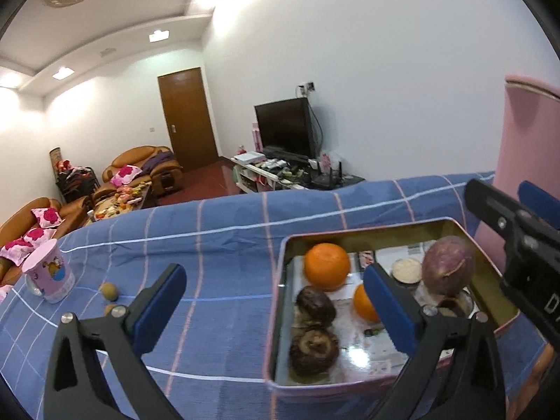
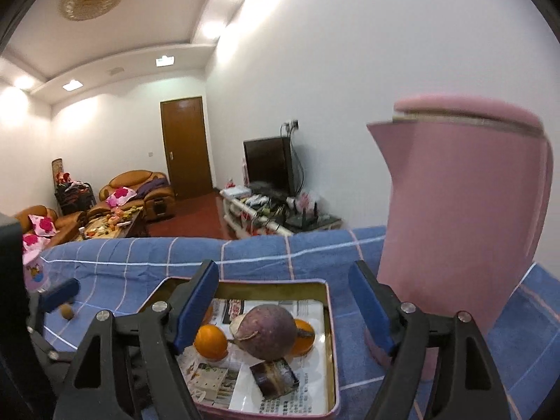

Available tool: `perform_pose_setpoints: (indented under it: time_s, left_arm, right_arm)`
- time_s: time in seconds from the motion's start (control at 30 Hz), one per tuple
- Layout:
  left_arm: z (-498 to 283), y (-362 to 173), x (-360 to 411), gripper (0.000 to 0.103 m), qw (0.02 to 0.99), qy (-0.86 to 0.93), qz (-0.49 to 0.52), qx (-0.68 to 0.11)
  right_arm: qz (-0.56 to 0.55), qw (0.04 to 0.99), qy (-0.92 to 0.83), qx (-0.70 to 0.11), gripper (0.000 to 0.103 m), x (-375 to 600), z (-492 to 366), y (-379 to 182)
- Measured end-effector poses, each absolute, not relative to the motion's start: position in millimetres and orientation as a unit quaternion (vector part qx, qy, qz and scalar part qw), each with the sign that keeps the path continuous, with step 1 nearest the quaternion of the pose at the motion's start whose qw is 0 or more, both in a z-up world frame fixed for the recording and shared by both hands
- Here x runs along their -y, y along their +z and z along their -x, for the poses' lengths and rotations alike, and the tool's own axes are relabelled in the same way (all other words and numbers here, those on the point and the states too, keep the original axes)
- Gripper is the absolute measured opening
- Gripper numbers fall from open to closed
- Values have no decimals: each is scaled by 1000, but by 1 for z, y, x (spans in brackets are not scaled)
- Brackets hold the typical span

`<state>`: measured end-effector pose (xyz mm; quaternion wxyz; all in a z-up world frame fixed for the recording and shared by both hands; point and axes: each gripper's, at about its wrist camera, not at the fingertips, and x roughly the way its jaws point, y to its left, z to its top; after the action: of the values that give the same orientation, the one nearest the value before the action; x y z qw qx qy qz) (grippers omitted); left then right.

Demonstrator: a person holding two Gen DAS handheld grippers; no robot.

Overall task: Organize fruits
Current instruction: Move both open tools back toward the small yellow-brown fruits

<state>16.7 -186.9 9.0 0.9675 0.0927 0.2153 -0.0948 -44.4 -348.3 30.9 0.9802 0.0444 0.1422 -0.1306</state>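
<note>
Nearest my right wrist camera, the right claw (image 2: 283, 311) hangs with its fingers spread wide and nothing between them, just above the pink-rimmed tin tray (image 2: 330, 318). Directly under it sits the purple passion fruit (image 2: 267, 332), touching an orange (image 2: 211, 341) on one side and a second orange (image 2: 303, 337) on the other, all on the printed paper lining the tray. My left claw (image 1: 276, 301) is likewise spread and empty, poised over the tray's left edge (image 1: 280, 269), where two dark wrinkled fruits (image 1: 315, 329) lie beside the larger orange. Further left on the blue checked tabletop (image 1: 217, 245), two small brown fruits (image 1: 109, 291) are loose, well apart from the tray, near a pink cup (image 1: 49, 271). Behind the tray stands a tall pink jug (image 2: 462, 217). I judge the loose pair is what remains to gather. My worry: they are round and small, so an off-centre pinch could squirt one away across the cloth, and the cup stands close enough to be knocked. Swinging the right claw back could also clip the jug.
</note>
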Motion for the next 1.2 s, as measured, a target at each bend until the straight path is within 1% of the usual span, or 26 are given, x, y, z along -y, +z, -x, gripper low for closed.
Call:
perform_pose_setpoints:
  time_s: [0.1,0.2,0.5,1.2]
  left_arm:
    - [-18,9,181,103,970,-85,-94,-209]
    - [-19,8,174,103,970,-79,-96,-211]
    - [-12,8,149,103,972,-67,-77,-211]
    - [-4,6,115,103,969,-79,-67,-225]
  right_arm:
    - [-4,982,-145,-122,78,338,46,29]
    - [9,982,-142,-125,78,331,45,27]
    - [-23,978,-156,-138,79,339,48,29]
    - [-37,978,-146,-147,79,292,61,24]
